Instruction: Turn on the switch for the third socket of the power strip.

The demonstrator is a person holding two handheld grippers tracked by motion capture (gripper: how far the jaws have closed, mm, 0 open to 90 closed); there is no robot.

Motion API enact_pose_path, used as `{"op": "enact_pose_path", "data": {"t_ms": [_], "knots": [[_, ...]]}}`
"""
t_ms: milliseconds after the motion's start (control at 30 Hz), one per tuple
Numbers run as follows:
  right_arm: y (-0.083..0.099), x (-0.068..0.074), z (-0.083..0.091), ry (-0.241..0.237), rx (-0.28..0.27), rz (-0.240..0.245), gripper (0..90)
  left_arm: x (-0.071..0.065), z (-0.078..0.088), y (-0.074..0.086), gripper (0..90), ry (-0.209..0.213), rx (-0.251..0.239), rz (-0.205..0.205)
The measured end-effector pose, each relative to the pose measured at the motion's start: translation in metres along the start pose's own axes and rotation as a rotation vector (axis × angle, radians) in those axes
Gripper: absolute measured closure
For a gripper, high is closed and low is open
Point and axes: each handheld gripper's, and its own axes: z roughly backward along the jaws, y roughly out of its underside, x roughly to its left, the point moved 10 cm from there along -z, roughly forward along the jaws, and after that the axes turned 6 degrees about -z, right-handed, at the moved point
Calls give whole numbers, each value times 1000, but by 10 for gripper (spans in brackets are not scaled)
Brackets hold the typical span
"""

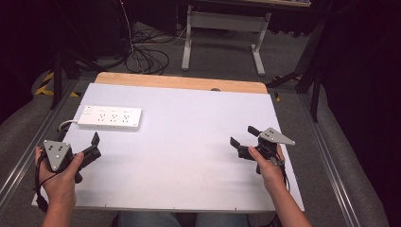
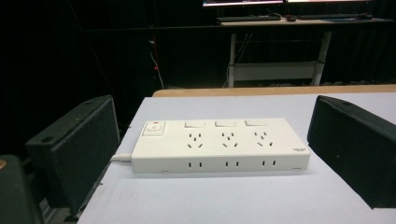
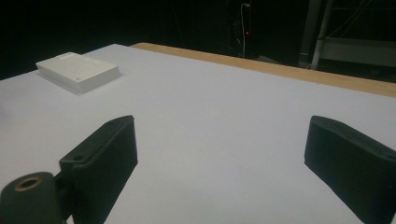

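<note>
Power strip [image 1: 109, 117]: flat on the white table top [image 1: 189, 156], far-left part, sockets up, long side toward the near edge — square to the left gripper, within easy reach of it. White cord out of the left end toward the table's left edge.

Switches: one with a red mark at the strip's left end [image 2: 154, 128], three plain white ones in a row behind the socket groups. Judged the likely targets, being face-up and unobstructed.

Left gripper [image 1: 91, 147]: near the table's left edge, just short of the strip, aimed up-table at it. Jaws spread wide, nothing between them — seen from its own camera, the strip framed in the gap but well clear of both pads. Grey three-cornered plate on top, tipped toward the camera.

Left hand [image 1: 56, 177]: wrapped round the handle from below, forearm in from the bottom edge, wrist roughly level, cable looped beside it.

Right gripper [image 1: 245, 139]: over the right part of the table, well apart from the strip, pointing left across bare surface. Jaws likewise spread, empty; strip small and far off at upper left in its own view.

Right hand [image 1: 267, 165]: gripping from behind, forearm angled in from lower right — apparently parked, leaving the approach to the left side.
</note>
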Motion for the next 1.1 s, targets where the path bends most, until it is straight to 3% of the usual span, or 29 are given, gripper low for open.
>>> {"op": "enact_pose_path", "data": {"t_ms": [300,533,600,633,800,900,1100], "knots": [[1,-1,1,7,4,3,98,-3,-3,-1,34,8,-5,0],[1,-1,1,7,4,3,99,-1,-3,-2,74,-26,-12,-6],[1,-1,1,6,3,3,98,1,-2,-4,106,-43,-19,-16],[2,-1,1,6,6,1,98,2,-1,-5,177,-55,-28,-24],[3,-1,0,6,11,-4,100,5,0,-5,252,-73,-32,-36],[3,-1,0,5,13,-2,100,7,2,-5,460,-80,-25,-45],[3,-1,0,5,13,-4,100,10,3,-4,539,-81,-24,-43]]}}
